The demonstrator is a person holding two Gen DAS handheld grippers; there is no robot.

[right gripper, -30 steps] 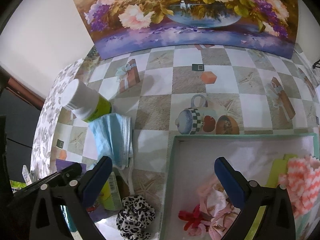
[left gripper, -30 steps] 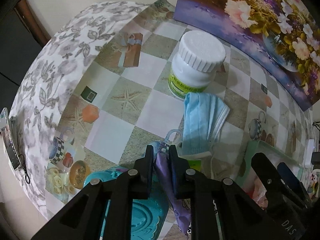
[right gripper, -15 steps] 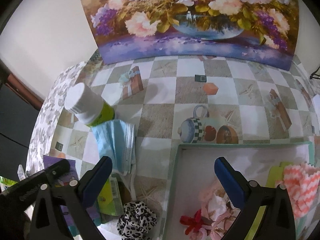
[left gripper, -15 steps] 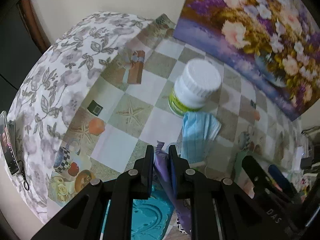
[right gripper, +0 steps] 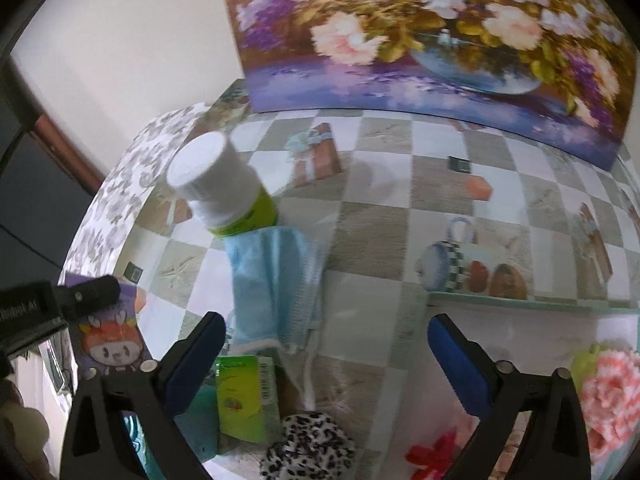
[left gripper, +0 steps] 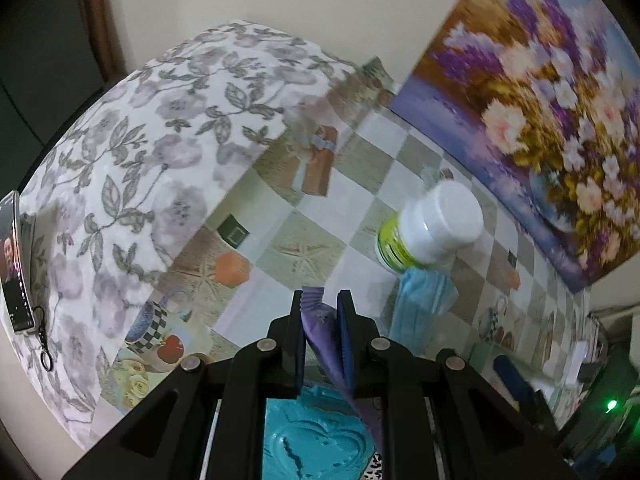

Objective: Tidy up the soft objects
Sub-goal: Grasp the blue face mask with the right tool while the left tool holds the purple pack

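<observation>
The left gripper (left gripper: 322,312) is pinched on a thin purple pouch printed with a cartoon character (left gripper: 320,320), holding it by its upper edge so the rest hangs down between the black arms. In the right wrist view the same pouch (right gripper: 110,344) shows its flat printed face, lifted clear of the checked, picture-printed tablecloth (right gripper: 440,176). It looks light and limp, a flat packet that will fold or swing rather than keep its shape, and its glossy skin could slide between the pads, so a hold well in from the edge seems safer than one at the very rim.

The right gripper (right gripper: 326,334) stands spread wide with nothing between its blue pads (right gripper: 460,356). It hangs over the near part of the table, between a folded pale-blue pleated face mask (right gripper: 276,284) and the white tray with a green rim (right gripper: 520,304). The mask lies flat, touching the base of a white-capped plastic bottle with a lime-green label (right gripper: 224,188); it is soft and nearly weightless, best taken by its folded body, since its ear loops would stretch. A leopard-print fabric scrunchie (right gripper: 308,444) sits at the near edge beside a green carton (right gripper: 244,392). The tray already holds a coral and white knitted cloth (right gripper: 612,396) and what may be a red bow (right gripper: 432,452), though blur makes that uncertain.
</observation>
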